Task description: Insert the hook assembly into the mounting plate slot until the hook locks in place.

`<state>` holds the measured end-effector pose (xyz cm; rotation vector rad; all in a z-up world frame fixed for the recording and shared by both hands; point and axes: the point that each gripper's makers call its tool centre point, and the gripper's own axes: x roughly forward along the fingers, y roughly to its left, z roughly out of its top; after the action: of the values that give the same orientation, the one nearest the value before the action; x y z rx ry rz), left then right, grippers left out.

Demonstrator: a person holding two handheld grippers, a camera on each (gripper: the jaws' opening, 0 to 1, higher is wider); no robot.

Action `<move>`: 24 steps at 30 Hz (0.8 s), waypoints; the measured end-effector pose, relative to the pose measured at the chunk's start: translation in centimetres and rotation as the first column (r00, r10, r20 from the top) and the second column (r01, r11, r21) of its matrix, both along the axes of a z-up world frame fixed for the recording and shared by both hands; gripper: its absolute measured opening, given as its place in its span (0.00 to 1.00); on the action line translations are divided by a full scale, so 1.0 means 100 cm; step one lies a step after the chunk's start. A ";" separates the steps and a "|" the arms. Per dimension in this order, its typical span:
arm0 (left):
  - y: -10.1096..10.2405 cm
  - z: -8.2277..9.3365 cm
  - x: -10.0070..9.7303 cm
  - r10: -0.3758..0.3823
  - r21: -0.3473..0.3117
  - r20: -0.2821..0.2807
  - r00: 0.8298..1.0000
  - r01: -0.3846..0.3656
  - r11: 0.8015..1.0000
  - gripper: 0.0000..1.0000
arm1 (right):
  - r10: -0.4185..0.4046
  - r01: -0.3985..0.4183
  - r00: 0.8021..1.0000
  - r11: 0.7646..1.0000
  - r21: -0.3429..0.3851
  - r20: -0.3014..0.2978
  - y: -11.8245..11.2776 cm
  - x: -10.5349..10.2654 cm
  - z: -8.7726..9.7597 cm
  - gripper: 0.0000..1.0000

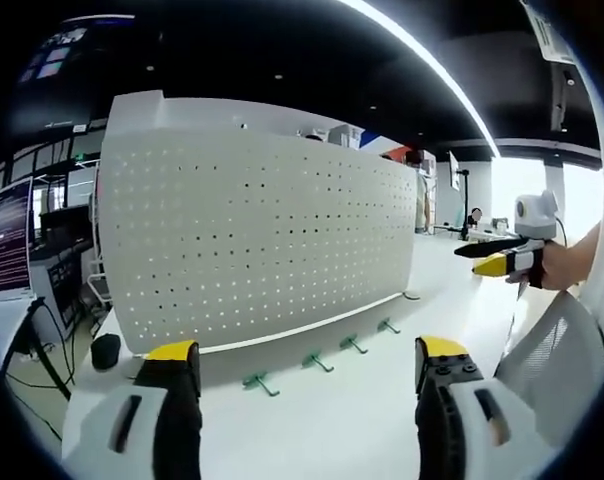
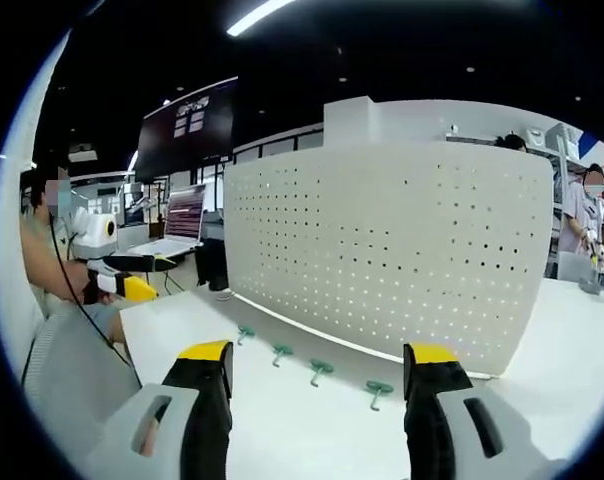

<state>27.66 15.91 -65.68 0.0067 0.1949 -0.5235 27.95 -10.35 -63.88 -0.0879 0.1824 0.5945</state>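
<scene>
I'm hovering both grippers, left (image 1: 307, 365) and right (image 2: 317, 372), fingers spread and empty; I'm lining up squarely on one green hook (image 2: 320, 370) lying before the pegboard (image 2: 382, 250).

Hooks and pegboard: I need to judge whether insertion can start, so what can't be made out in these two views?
- Green hooks: too small in both views to tell the shape of their insertion ends.
- Pegboard: its back is hidden by the panel itself; its holes are too small to tell slots from round holes.
- Left gripper: base cut off by the left gripper view's bottom edge.
- Right gripper: likewise cut off in the right gripper view.
</scene>
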 end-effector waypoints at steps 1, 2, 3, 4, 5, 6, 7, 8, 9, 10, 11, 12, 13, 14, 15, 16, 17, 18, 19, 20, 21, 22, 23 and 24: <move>0.000 -0.001 0.001 -0.001 0.000 -0.003 1.000 0.001 1.000 0.91 | 0.000 0.000 1.000 1.000 0.000 0.000 0.000 0.001 0.000 0.67; -0.001 -0.003 0.002 -0.012 -0.001 -0.012 1.000 0.012 1.000 0.91 | 0.000 0.000 1.000 1.000 -0.001 0.000 0.000 0.002 0.000 0.67; -0.002 -0.004 0.002 -0.025 -0.008 -0.021 0.999 0.025 1.000 0.91 | 0.000 0.000 1.000 1.000 -0.002 0.001 0.000 0.002 0.000 0.68; -0.004 -0.007 0.003 -0.043 -0.012 -0.034 0.999 0.042 0.999 0.91 | 0.000 0.000 1.000 1.000 -0.006 0.002 0.000 0.003 0.000 0.68; -0.005 -0.008 0.005 -0.049 -0.009 -0.041 0.998 0.049 0.999 0.90 | -0.001 0.001 1.000 1.000 -0.008 0.003 -0.001 0.004 0.000 0.68; -0.005 -0.009 0.006 -0.060 0.005 -0.044 0.997 0.060 0.998 0.89 | -0.004 0.004 1.000 1.000 -0.005 0.004 -0.002 0.006 0.001 0.68; -0.006 -0.009 0.007 -0.070 0.009 -0.044 0.997 0.070 0.997 0.88 | -0.007 0.007 1.000 1.000 0.000 0.004 -0.003 0.007 0.001 0.68; -0.006 -0.009 0.009 -0.075 0.009 -0.041 0.996 0.075 0.997 0.89 | -0.010 0.010 1.000 1.000 0.003 0.004 -0.004 0.008 0.001 0.68; -0.006 -0.008 0.010 -0.077 0.010 -0.038 0.996 0.078 0.997 0.89 | -0.012 0.012 1.000 1.000 0.002 0.003 -0.004 0.009 0.000 0.68; -0.005 -0.008 0.011 -0.080 0.009 -0.036 0.996 0.080 0.997 0.90 | -0.014 0.014 1.000 1.000 0.001 0.002 -0.004 0.009 0.000 0.68; -0.005 -0.008 0.013 -0.086 0.002 -0.038 0.996 0.086 0.996 0.90 | -0.015 0.015 1.000 1.000 0.004 0.001 -0.004 0.010 0.000 0.68; -0.005 -0.009 0.014 -0.087 0.002 -0.041 0.995 0.087 0.996 0.90 | -0.018 0.018 1.000 1.000 0.008 0.001 -0.004 0.011 0.000 0.68; -0.003 -0.010 0.016 -0.086 0.009 -0.045 0.995 0.087 0.996 0.90 | -0.021 0.021 1.000 1.000 0.009 0.000 -0.004 0.012 0.000 0.68; -0.002 -0.011 0.018 -0.087 0.009 -0.046 0.995 0.088 0.996 0.90 | -0.023 0.023 1.000 1.000 0.009 0.000 -0.004 0.012 0.000 0.68; -0.001 -0.012 0.020 -0.089 0.006 -0.054 0.995 0.089 0.996 0.90 | -0.026 0.026 1.000 1.000 0.011 -0.002 -0.004 0.013 -0.001 0.68; 0.000 -0.013 0.021 -0.090 0.003 -0.059 0.994 0.090 0.996 0.90 | -0.027 0.027 1.000 1.000 0.011 -0.004 -0.004 0.014 -0.002 0.68; 0.001 -0.013 0.023 -0.092 0.003 -0.060 0.994 0.093 0.996 0.89 | -0.028 0.028 1.000 1.000 0.012 -0.006 -0.004 0.015 -0.002 0.68; 0.001 -0.014 0.024 -0.095 0.009 -0.061 0.994 0.096 0.995 0.88 | -0.029 0.029 1.000 0.999 0.013 -0.008 -0.003 0.015 -0.002 0.68; 0.002 -0.017 0.025 -0.100 0.023 -0.072 0.992 0.101 0.995 0.87 | -0.030 0.031 0.999 0.999 0.013 -0.014 -0.003 0.015 -0.004 0.67; 0.002 -0.020 0.027 -0.103 0.032 -0.087 0.991 0.106 0.994 0.88 | -0.032 0.032 0.999 0.999 0.018 -0.019 -0.003 0.016 -0.005 0.67; 0.001 -0.024 0.027 -0.108 0.036 -0.118 0.987 0.113 0.993 0.89 | -0.034 0.034 0.999 0.999 0.021 -0.020 -0.003 0.016 -0.005 0.67; 0.001 -0.026 0.028 -0.109 0.040 -0.134 0.985 0.115 0.993 0.90 | -0.034 0.034 0.999 0.999 0.021 -0.020 -0.003 0.016 -0.006 0.67; 0.001 -0.026 0.031 -0.111 0.047 -0.134 0.985 0.118 0.992 0.90 | -0.032 0.033 0.999 0.999 0.021 -0.021 -0.002 0.017 -0.006 0.67; 0.001 -0.026 0.032 -0.114 0.052 -0.132 0.985 0.121 0.991 0.90 | -0.032 0.032 0.999 0.999 0.021 -0.022 -0.001 0.017 -0.007 0.67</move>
<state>30.84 16.06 -68.27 0.0428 0.3375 -0.6362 29.61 -10.47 -64.54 -0.0581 0.1978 0.5654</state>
